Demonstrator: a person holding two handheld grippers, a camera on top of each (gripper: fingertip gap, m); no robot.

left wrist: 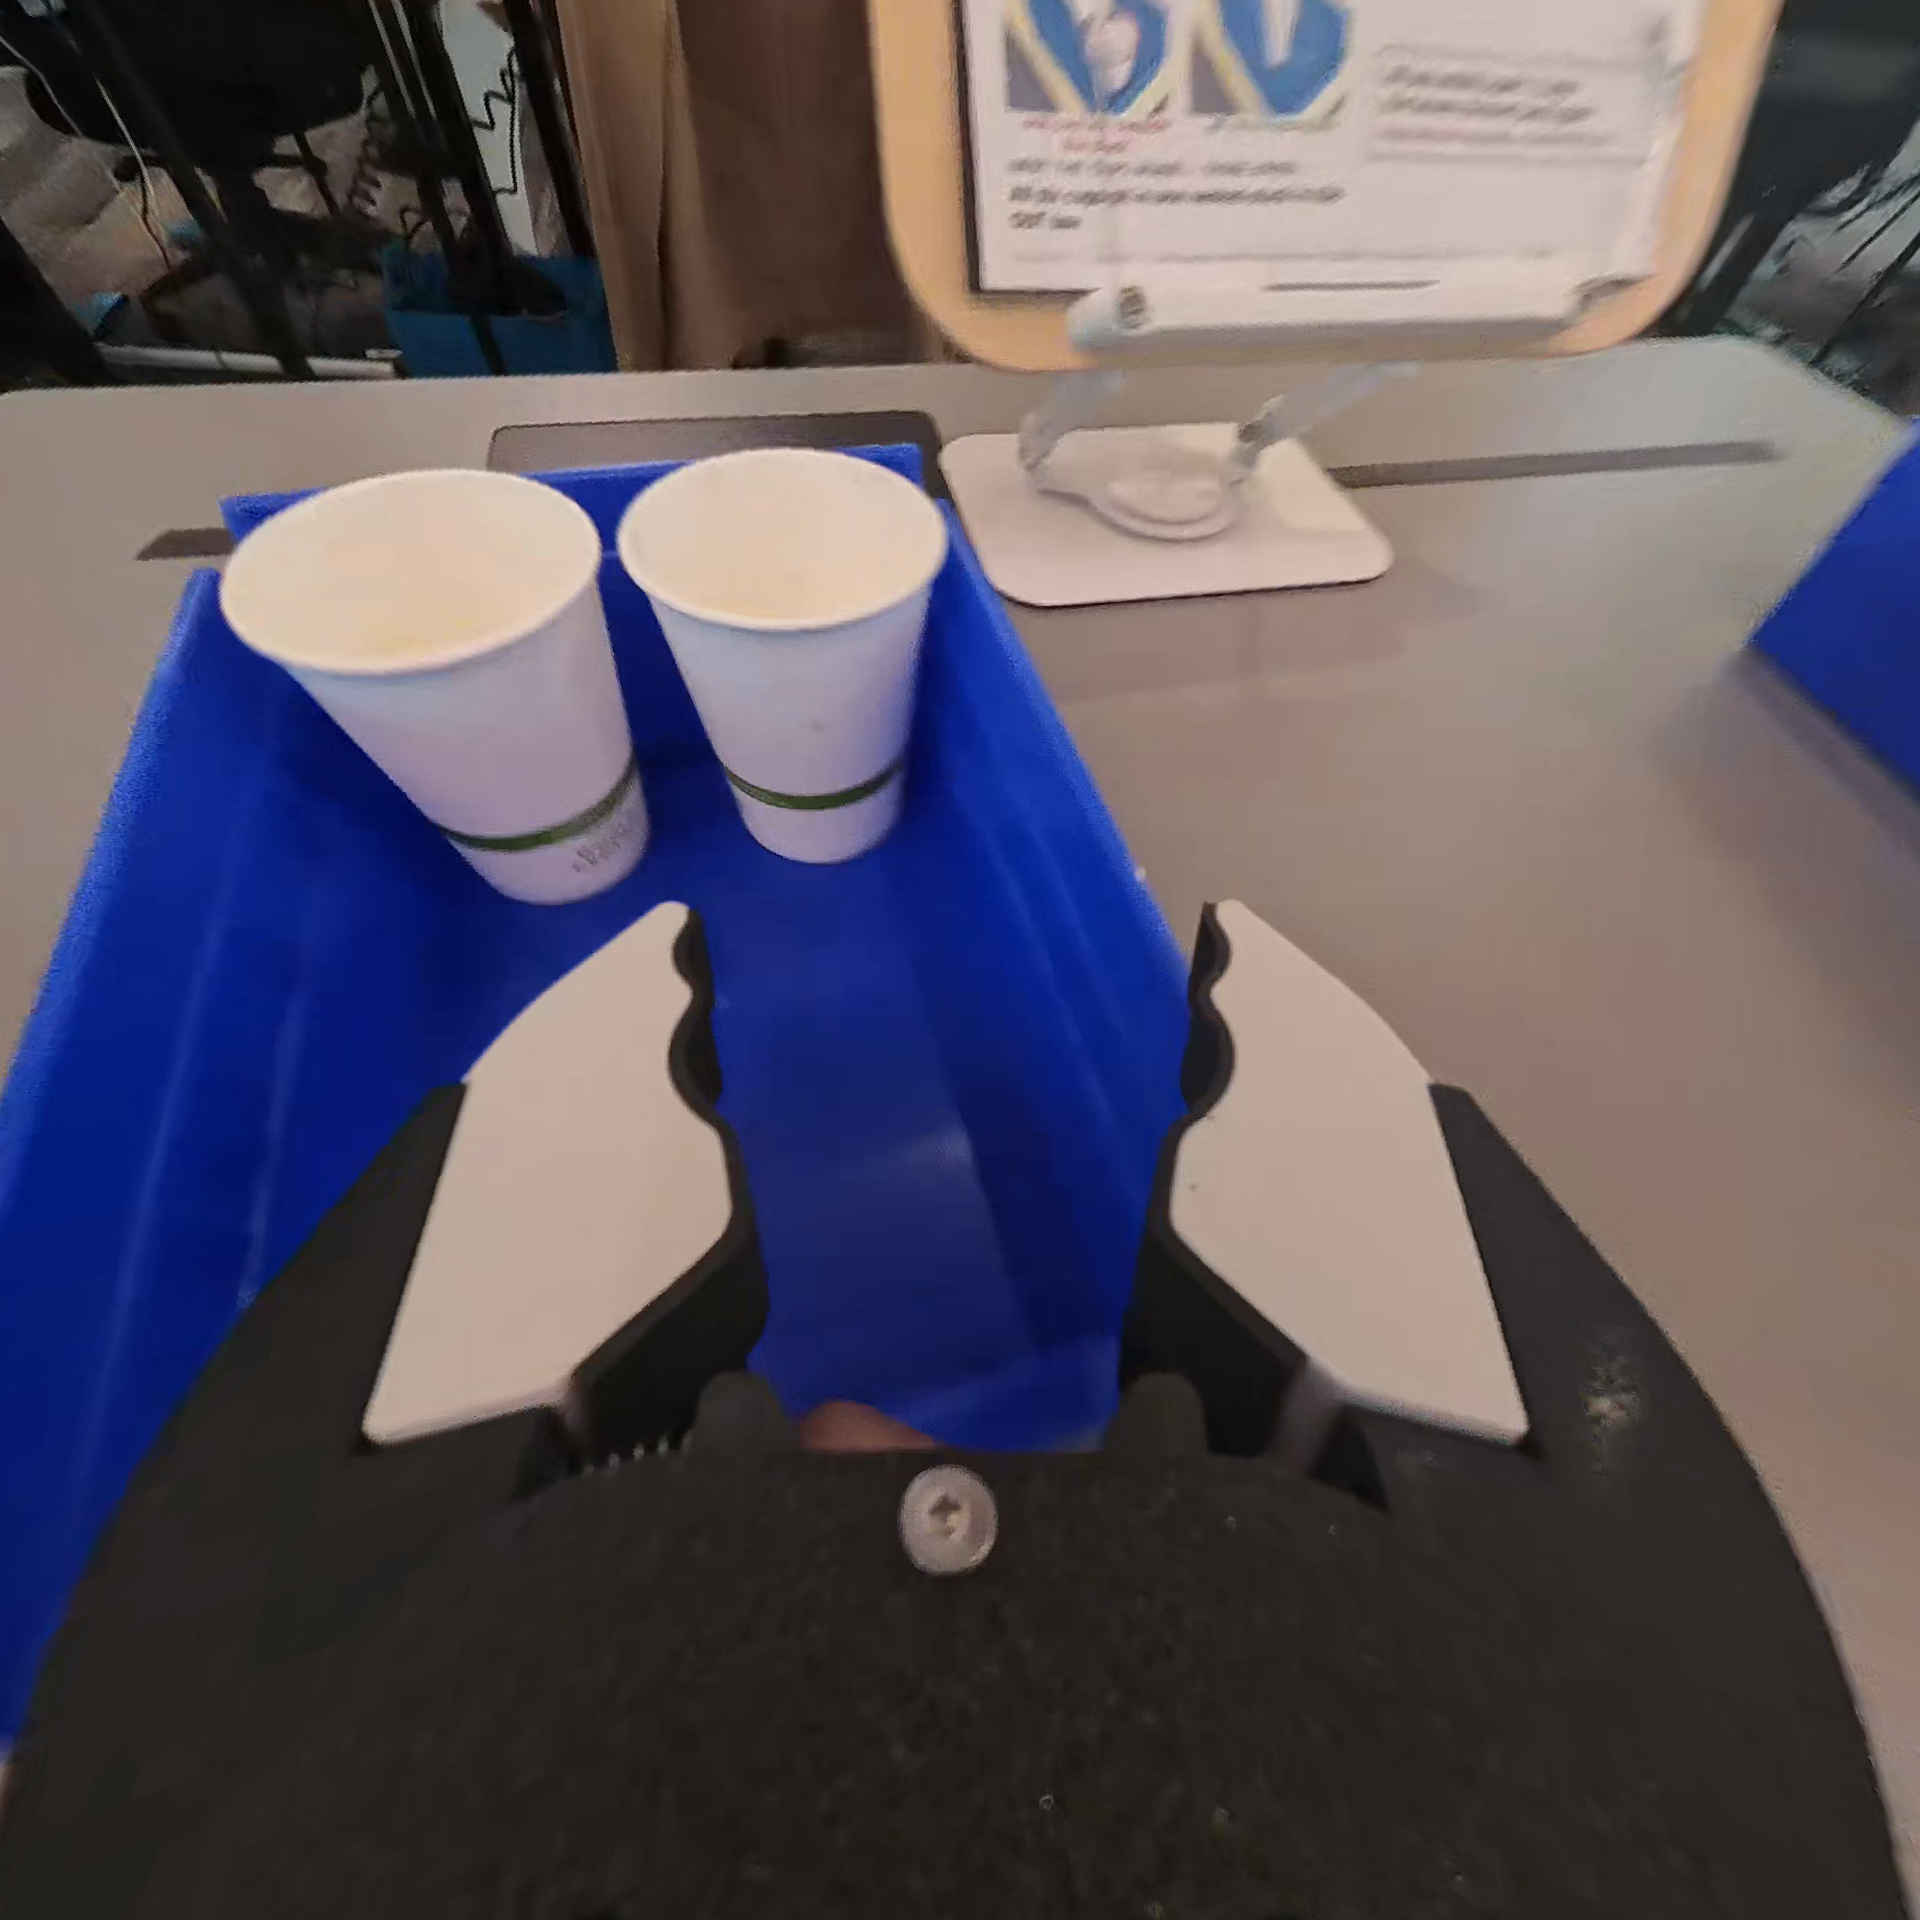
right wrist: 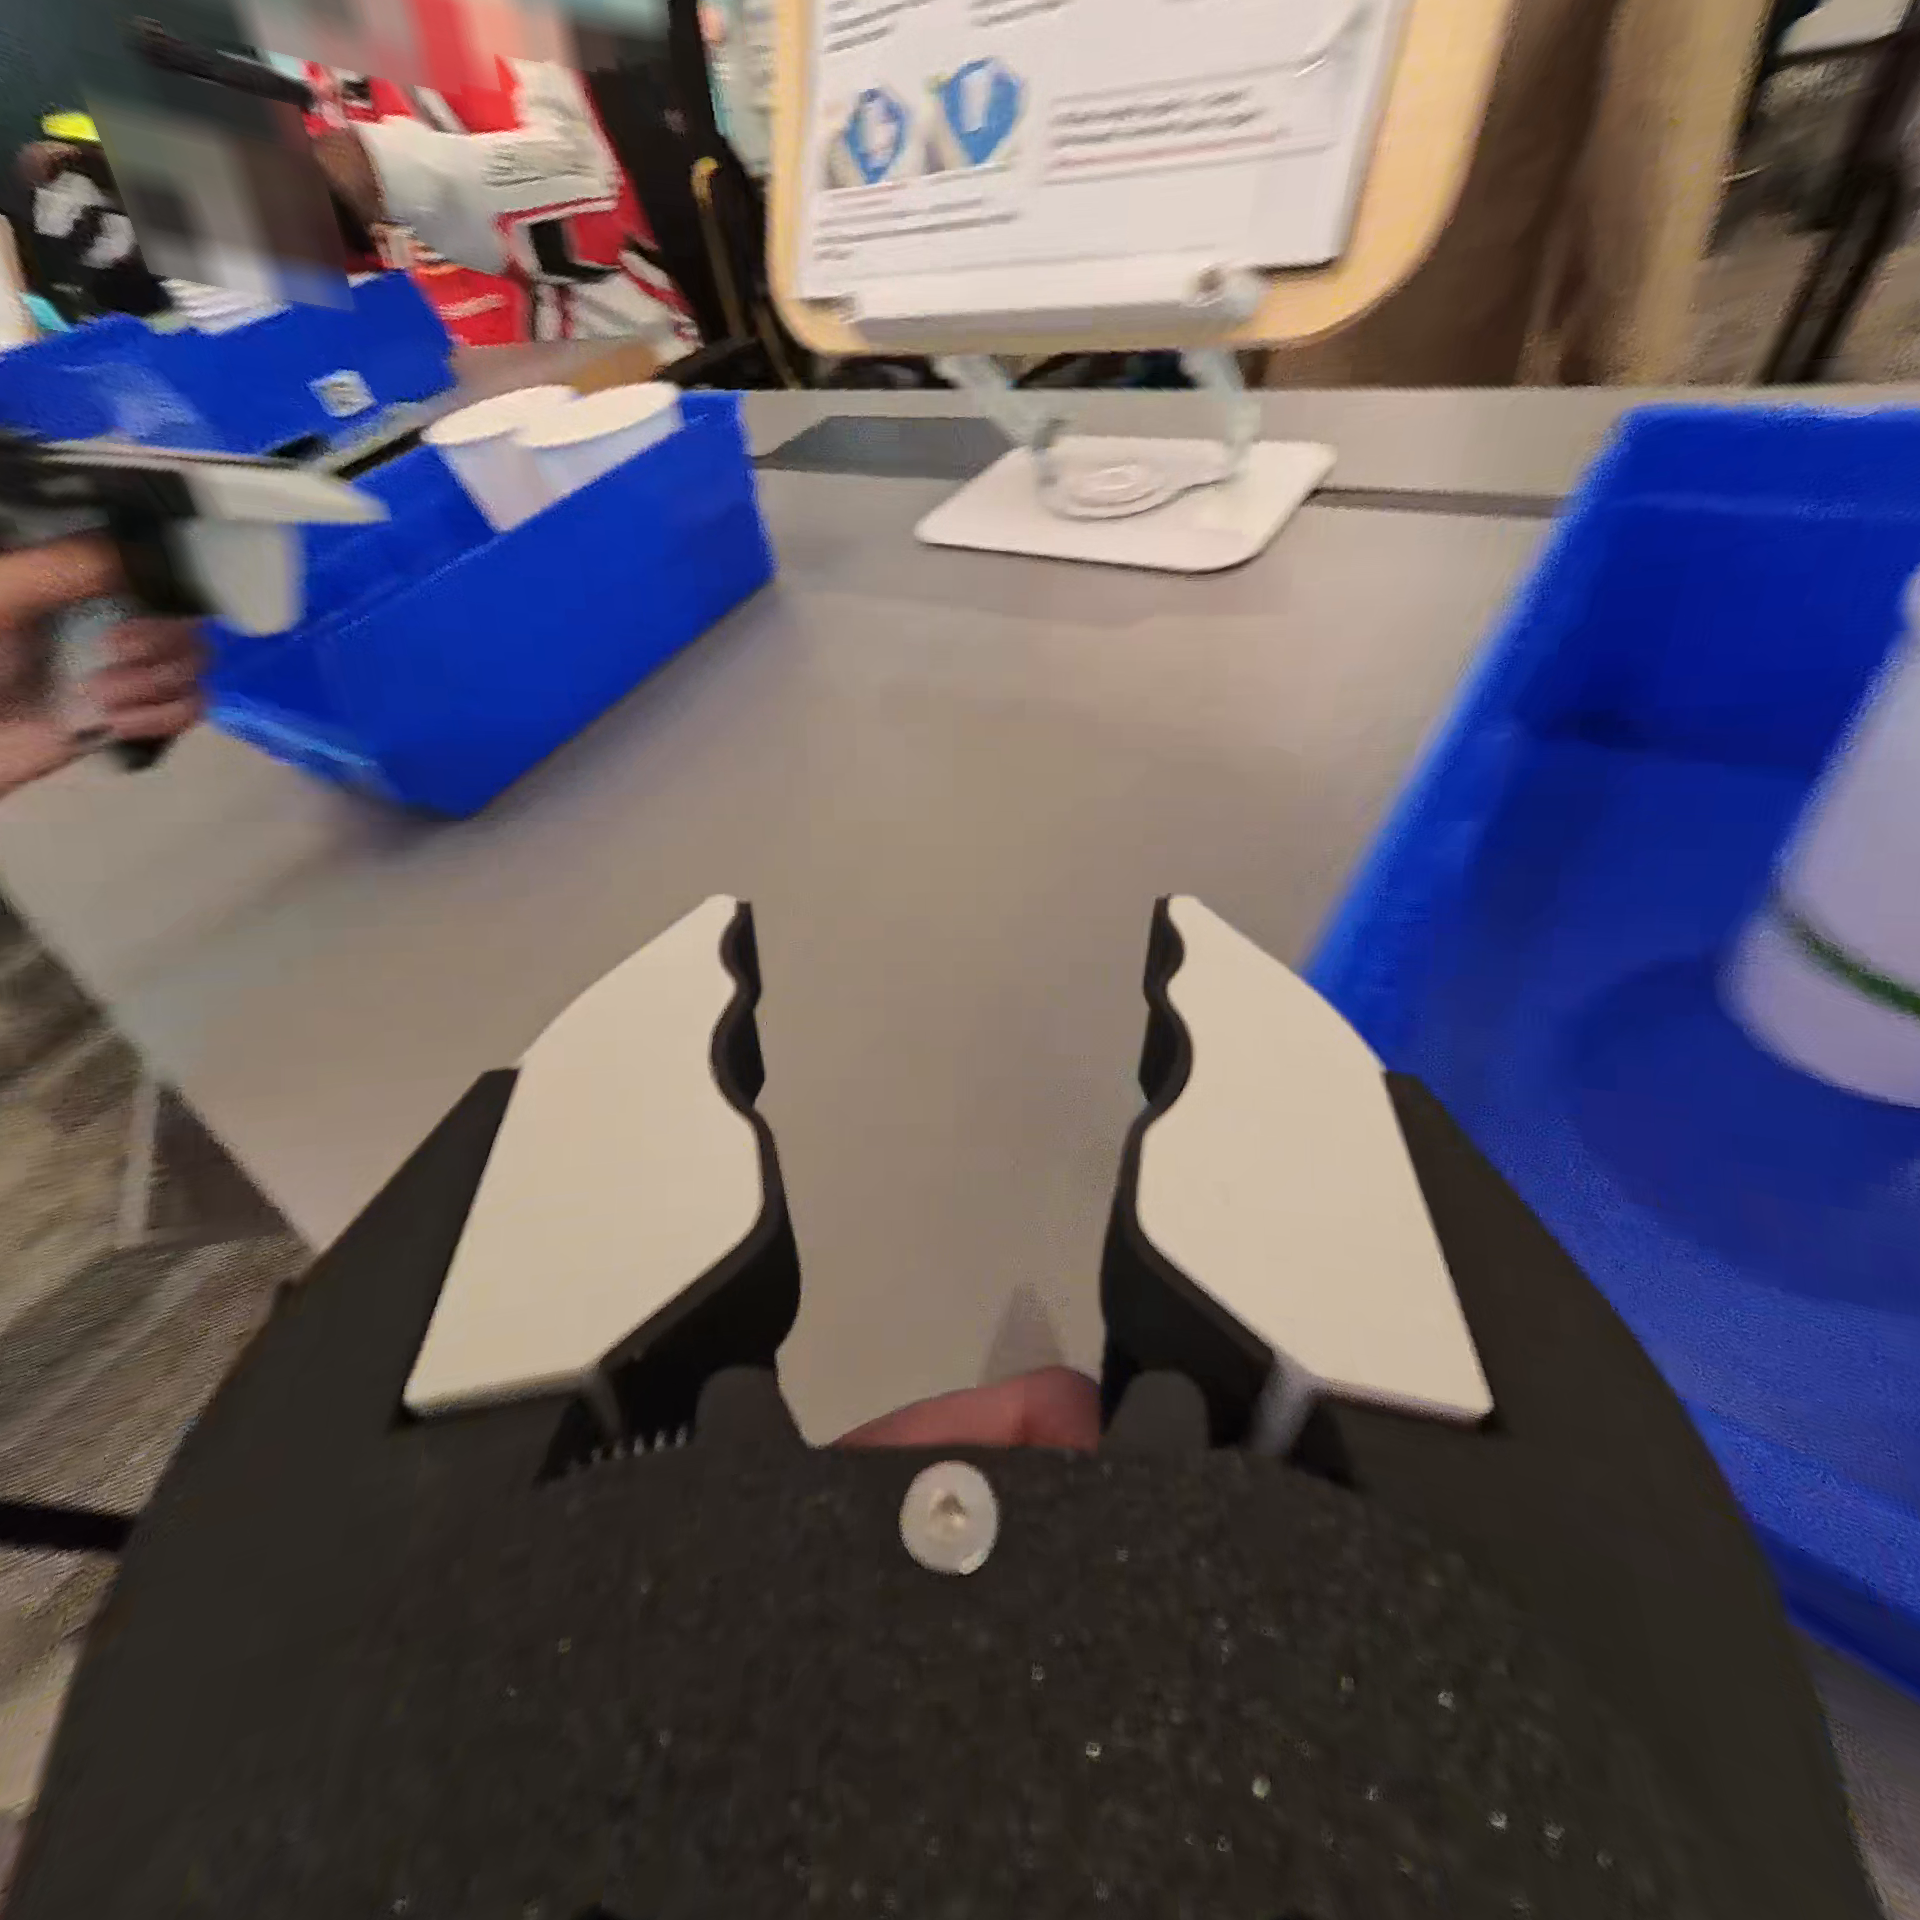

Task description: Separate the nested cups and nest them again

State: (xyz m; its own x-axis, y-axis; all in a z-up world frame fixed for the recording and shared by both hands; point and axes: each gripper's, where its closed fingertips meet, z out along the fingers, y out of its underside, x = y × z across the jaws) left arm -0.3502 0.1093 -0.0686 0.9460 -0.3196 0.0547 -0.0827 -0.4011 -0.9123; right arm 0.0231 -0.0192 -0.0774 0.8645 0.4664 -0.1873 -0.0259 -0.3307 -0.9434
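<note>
The left tool (left wrist: 951, 914) hangs over the near half of the left blue bin (left wrist: 208, 1039), pointed along the bin's length and tipped a little downward, its two white-faced fingers (left wrist: 582, 1174) spread wide with only the bin's blue floor between them — it holds nothing and touches nothing. At the far end of that bin stand two white paper cups, each with a green band near its base: the left cup (left wrist: 457, 675) and the right cup (left wrist: 795, 665) sit side by side, apart, both upright and unnested, well beyond the fingertips. In the right wrist view the same bin (right wrist: 520, 644) lies off to the left on the grey table (right wrist: 987, 727), with the left tool (right wrist: 281, 509) reaching in over its near end and a person's hand (right wrist: 94, 665) wrapped round the handle below. The right tool (right wrist: 951, 914) is held level above the bare table between the two bins, likewise gaping and empty, nothing between its fingers but tabletop. Just right of it is a second blue bin (right wrist: 1558, 883), and inside that stands another white cup (right wrist: 1849, 935) with a green band, cut off by the frame edge and blurred. Beyond the left bin, a white stand (left wrist: 1164, 520) on the table carries a wood-framed board with a printed sheet (left wrist: 1299, 135).
</note>
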